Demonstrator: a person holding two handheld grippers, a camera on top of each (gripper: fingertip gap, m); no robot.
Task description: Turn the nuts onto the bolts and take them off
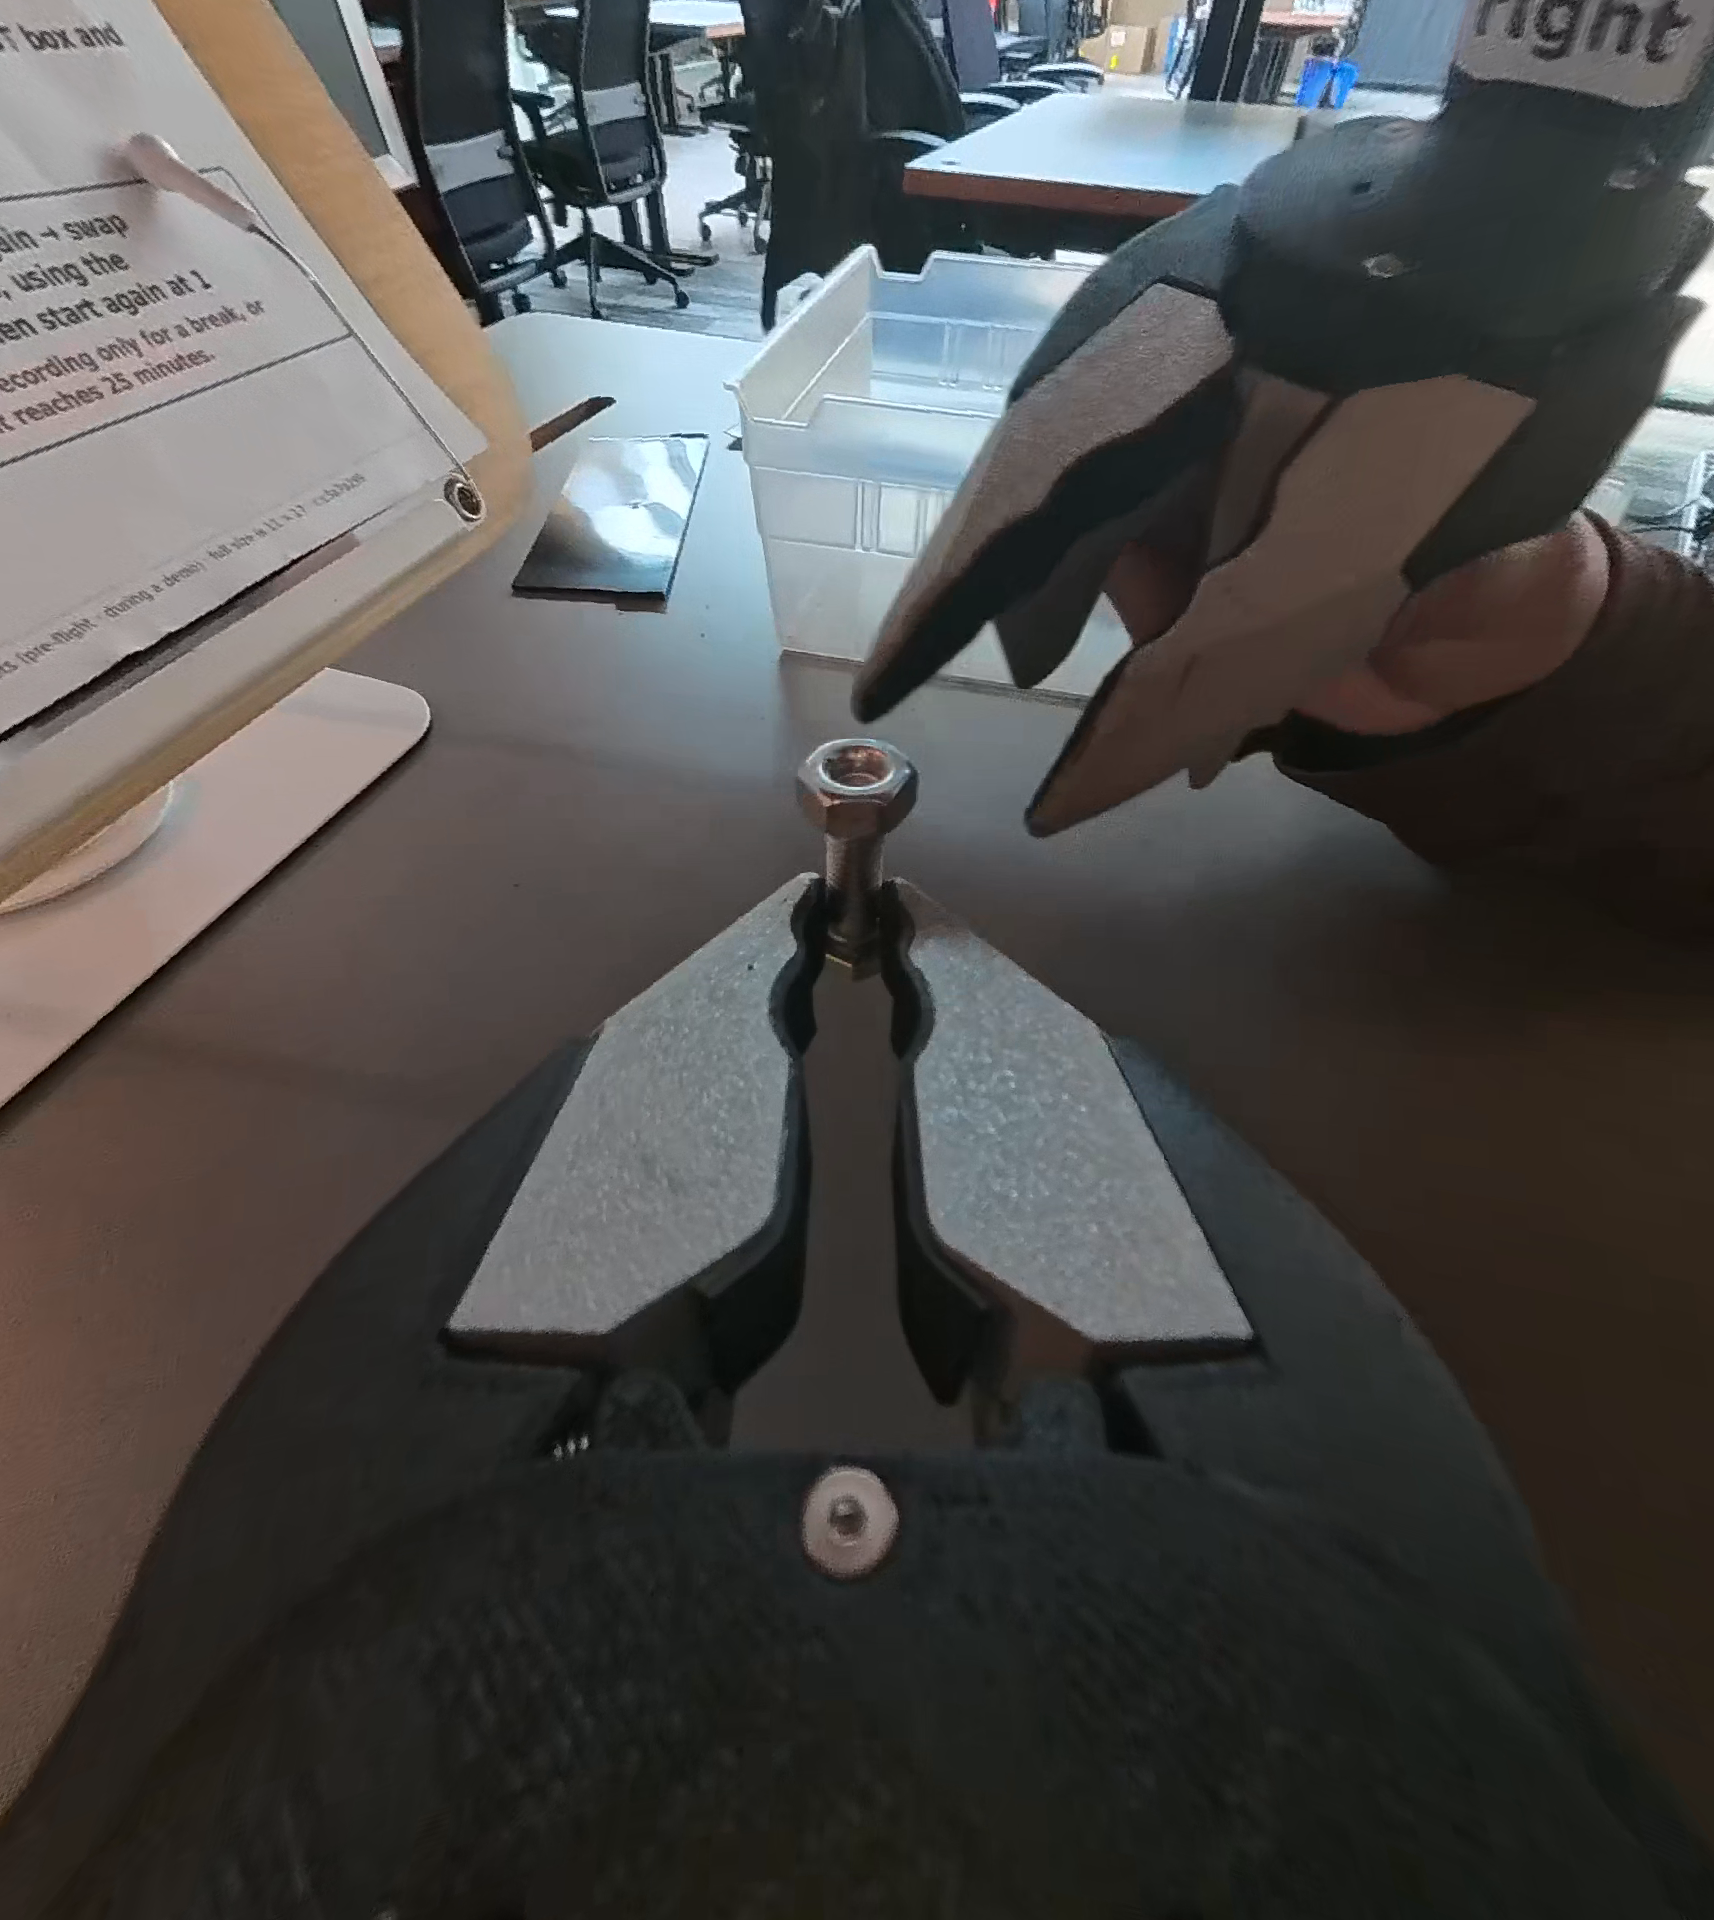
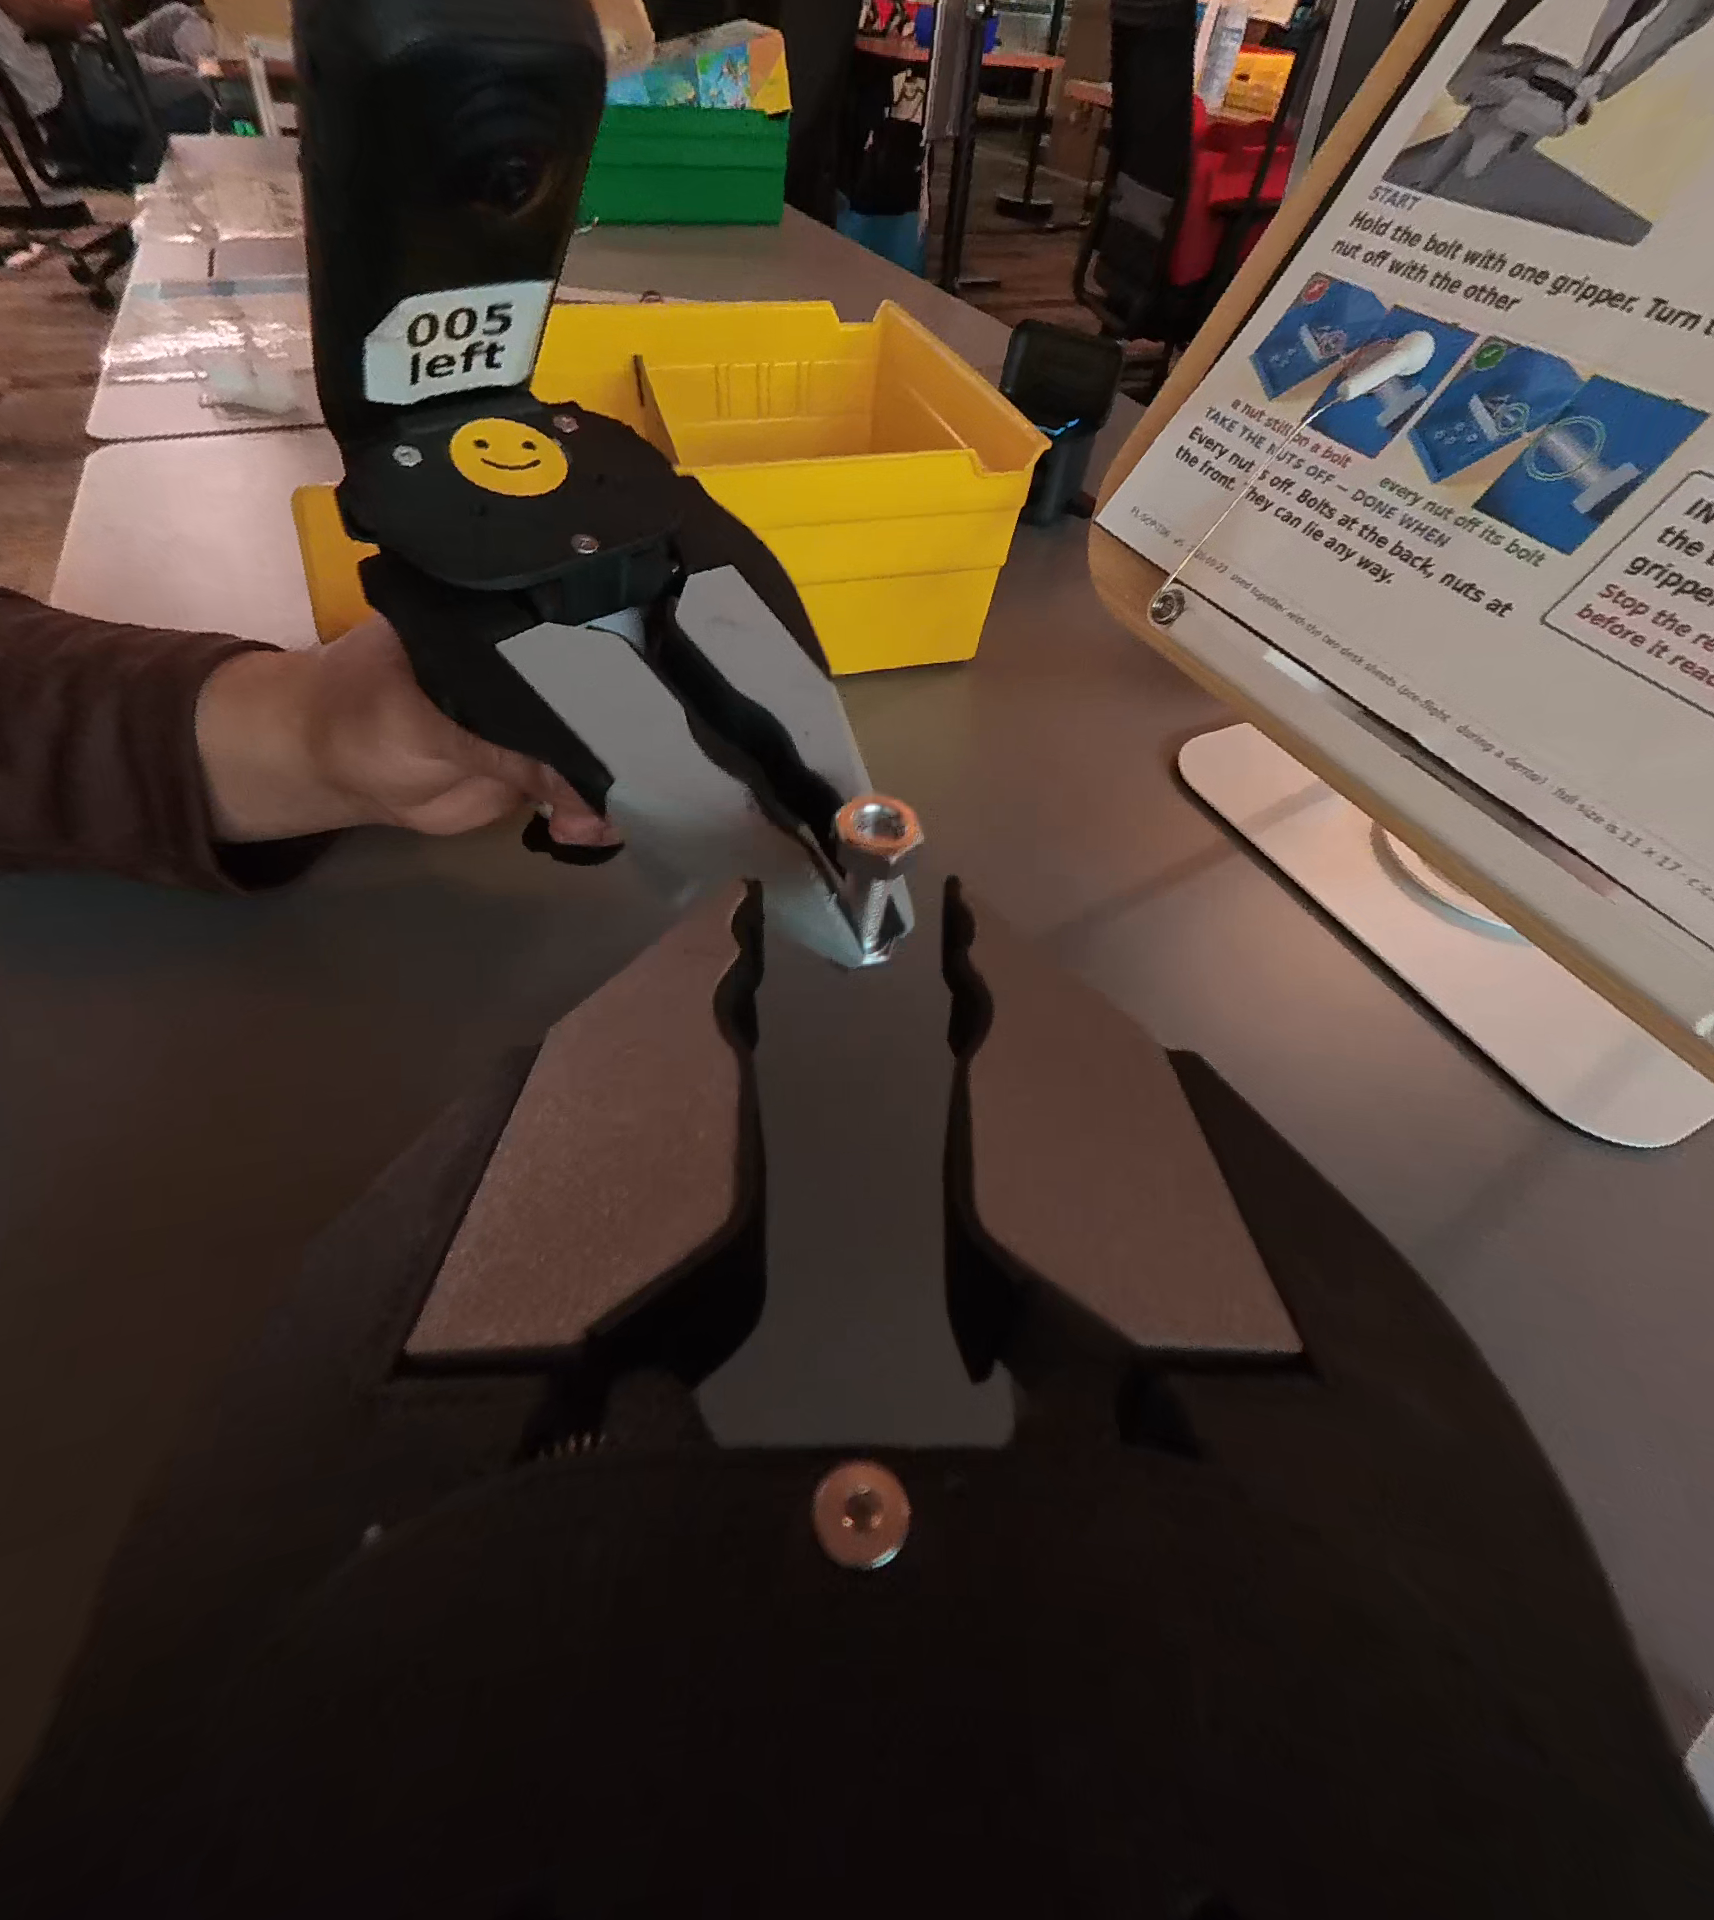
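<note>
My left gripper (image 1: 855, 914) is shut on the head end of a steel bolt (image 1: 845, 883), which points away from it. A hex nut (image 1: 855, 781) sits at the bolt's far tip. My right gripper (image 1: 946, 769) is open and empty, its fingertips just above and to the right of the nut, not touching it. In the right wrist view my right gripper (image 2: 851, 896) is open with the bolt (image 2: 874, 909) and nut (image 2: 879, 829) just ahead between its tips, held by the left gripper (image 2: 858, 925).
A clear plastic bin (image 1: 863, 457) stands behind the right gripper and a yellow bin (image 2: 832, 457) behind the left one. An instruction sheet on a wooden stand (image 1: 157, 343) with a white base (image 2: 1435, 935) stands close by. A dark flat plate (image 1: 614, 514) lies on the table. Left and right tips are no more than a few centimetres apart. Left tips and right tips are each some 25 centimetres from the white base (image 2: 1435, 935).
</note>
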